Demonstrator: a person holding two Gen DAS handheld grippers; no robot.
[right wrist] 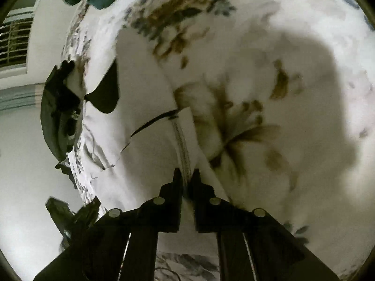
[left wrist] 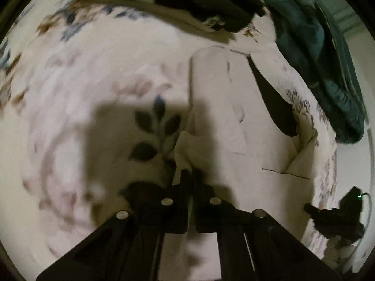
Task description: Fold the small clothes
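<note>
The left tongs [left wrist: 189,172] point down and forward over a bed covered with a floral sheet [left wrist: 98,75]. Their two dark fingers stand almost together, pinched on an edge of a pale cream garment [left wrist: 218,121]; a crumpled fold of it rises just ahead of the tips and to their left. From there the garment runs away forward and to the right of the left tongs, lying flat on the sheet with one thin dark seam line across it. A black patch [left wrist: 271,98] shows at its far right side. Beyond the garment, further from the tongs, lie a dark piece of clothing [left wrist: 199,2] and a teal one [left wrist: 328,70]. Low to the right of the left tongs the other tool appears as a dark shape at the bed's edge.

The right tongs [right wrist: 186,173] are likewise tilted down toward the bed, fingers nearly closed, with a ribbed hem of the same pale garment [right wrist: 145,89] caught between the tips. The cloth spreads forward and to the left of these tongs; the flowered sheet lies to their right, under a broad shadow. Both views are blurred.
</note>
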